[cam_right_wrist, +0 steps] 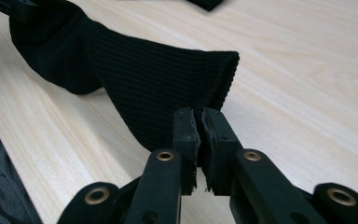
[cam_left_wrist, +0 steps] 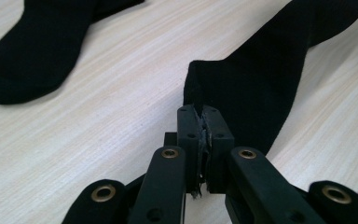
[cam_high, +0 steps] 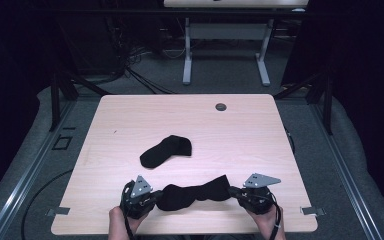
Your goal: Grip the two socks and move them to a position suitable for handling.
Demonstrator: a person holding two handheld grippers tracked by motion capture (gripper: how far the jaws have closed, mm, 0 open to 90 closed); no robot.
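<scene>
Spanning most of the high view, the pale wooden tabletop [cam_high: 130, 115] carries two black socks and has a small round grommet [cam_high: 221, 106] near its far edge. No box, bin or tray stands on it.

The near sock [cam_high: 192, 195] lies along the front edge, stretched between the two tools. The left hand-held gripper [cam_high: 155, 196] is clenched on one end of it: in the left gripper view the jaws are pressed together with a thin edge of the near sock [cam_left_wrist: 251, 84] pinched between the pads, the rest of the fabric running away up and to the right over the wood. The right hand-held gripper [cam_high: 234, 192] grasps the other end: in the right gripper view its jaws are closed on the ribbed cuff of the near sock [cam_right_wrist: 158, 79], which lifts off the surface at the pads and sags back toward the other tool.

The far sock [cam_high: 166, 151] lies loose nearer the middle, bent at the heel, well apart from both tools; the left gripper view shows it [cam_left_wrist: 37, 46] flat at upper left.
</scene>
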